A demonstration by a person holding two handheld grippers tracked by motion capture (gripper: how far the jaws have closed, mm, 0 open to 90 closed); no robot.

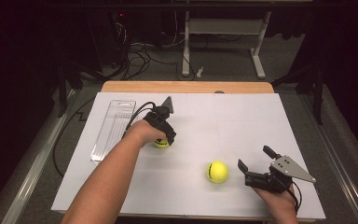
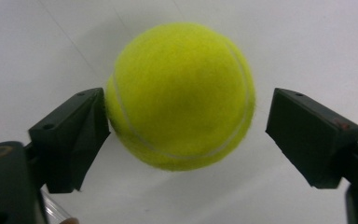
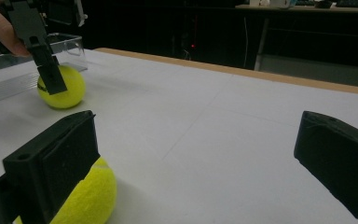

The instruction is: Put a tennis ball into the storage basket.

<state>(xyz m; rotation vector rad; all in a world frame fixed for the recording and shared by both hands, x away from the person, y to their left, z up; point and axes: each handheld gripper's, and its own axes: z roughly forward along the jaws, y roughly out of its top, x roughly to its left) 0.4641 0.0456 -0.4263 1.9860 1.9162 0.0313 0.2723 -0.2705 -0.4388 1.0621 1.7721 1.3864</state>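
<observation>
High view: left forearm reaches across the bench [image 1: 242, 116], left gripper [image 1: 164, 136] pointing down over a tennis ball [image 2: 181, 95]; one jaw touches it, the other stands clear. Right gripper [image 1: 252, 164] rests wide open, holding nothing, beside the second ball [image 1: 217, 171].

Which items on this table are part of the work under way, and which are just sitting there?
In use:
- left gripper, jaws around a tennis ball, one jaw touching, the other apart
- second tennis ball, beside the open right gripper

Lying about:
- clear plastic tray at the left of the white table top
</observation>
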